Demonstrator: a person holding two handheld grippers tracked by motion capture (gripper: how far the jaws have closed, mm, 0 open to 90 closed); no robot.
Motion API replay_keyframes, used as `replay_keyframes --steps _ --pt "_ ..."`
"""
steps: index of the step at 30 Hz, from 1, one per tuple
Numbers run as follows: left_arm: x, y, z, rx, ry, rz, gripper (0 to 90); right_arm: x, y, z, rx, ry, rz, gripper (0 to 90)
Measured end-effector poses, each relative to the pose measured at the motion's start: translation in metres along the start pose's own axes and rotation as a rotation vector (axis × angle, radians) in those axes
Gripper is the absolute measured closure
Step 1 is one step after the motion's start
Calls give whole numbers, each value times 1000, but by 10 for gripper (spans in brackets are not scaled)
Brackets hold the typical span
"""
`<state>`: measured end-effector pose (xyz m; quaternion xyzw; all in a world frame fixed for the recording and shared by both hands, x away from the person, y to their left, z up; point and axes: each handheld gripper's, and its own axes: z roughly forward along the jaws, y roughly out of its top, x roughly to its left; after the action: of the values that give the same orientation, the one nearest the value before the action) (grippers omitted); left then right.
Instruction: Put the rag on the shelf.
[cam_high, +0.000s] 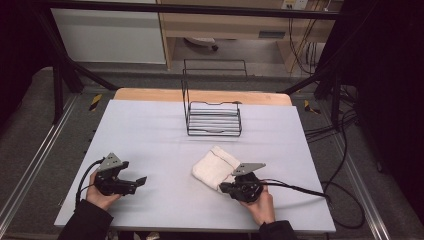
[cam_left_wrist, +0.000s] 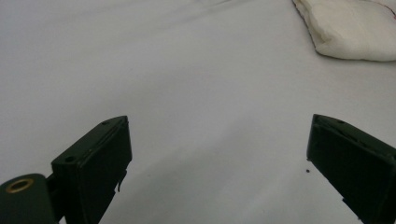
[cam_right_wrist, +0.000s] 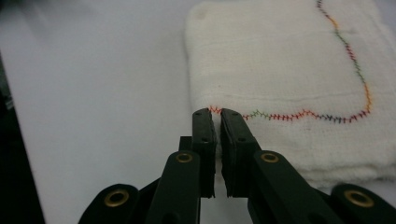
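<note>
A lab recording bay: black frame (cam_high: 60, 60) around a covered table (cam_high: 150, 135), loose cables (cam_high: 340, 165) on grey carpet.

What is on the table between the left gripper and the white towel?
Nothing: in the high view, only bare grey table lies between the left gripper and the folded white towel.

Soft woven white cloth towel (cam_right_wrist: 289, 70) with multicoloured stitching; matt black plastic right gripper (cam_right_wrist: 217, 116).
</note>
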<state>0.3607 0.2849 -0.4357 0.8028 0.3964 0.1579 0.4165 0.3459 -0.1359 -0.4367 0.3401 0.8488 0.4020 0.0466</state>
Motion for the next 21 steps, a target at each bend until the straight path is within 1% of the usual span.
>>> replay_keyframes --steps 2,3,5,6,7,8,9,10,11,12,13,14,15,16,17,18,19,20,21 --pt "-1 1 0 -3 -1 -4 63 6 0 3 -3 18 8 847" --pt "-2 1 0 -1 -1 -2 63 10 0 5 10 19 7 845" --pt "-4 2 1 0 -3 1 63 12 -1 8 14 14 4 843" --pt "-5 3 1 0 -3 4 63 13 -1 11 30 13 9 829" --pt "-5 3 1 0 -4 6 63 13 -1 12 26 13 11 809" --pt "-5 3 1 0 -4 6 63 13 -1 12 26 13 11 809" --pt "-5 3 1 1 -3 5 62 12 1 9 -4 21 -4 662" --pt "-5 3 1 -1 -3 4 63 11 3 7 -25 20 -13 635" --pt "-5 3 1 -1 -4 1 63 11 3 7 -25 20 -13 635" --pt "-5 3 1 -1 -4 2 62 5 11 0 -69 -1 -29 532" --pt "-5 3 2 -4 -3 0 62 2 15 -2 -89 -23 -36 505" --pt "-5 3 2 -4 -3 0 62 2 15 -2 -89 -23 -36 505" --pt "-5 3 2 -5 -4 0 62 -13 28 -5 -115 -62 -29 444" --pt "-5 3 2 -4 -4 1 62 -19 33 -4 -125 -81 -22 395" --pt "-5 4 2 -5 -3 1 62 -28 40 -1 -137 -95 -11 397" --pt "-5 4 1 -5 -4 3 62 -36 45 4 -132 -103 -1 387" --pt "-5 4 1 -5 -4 3 61 -36 45 4 -132 -103 -1 387" --pt "-5 4 1 -6 -2 4 61 -50 53 16 -125 -129 13 366" --pt "-5 4 1 -11 -3 -1 61 -50 53 16 -125 -129 13 366"
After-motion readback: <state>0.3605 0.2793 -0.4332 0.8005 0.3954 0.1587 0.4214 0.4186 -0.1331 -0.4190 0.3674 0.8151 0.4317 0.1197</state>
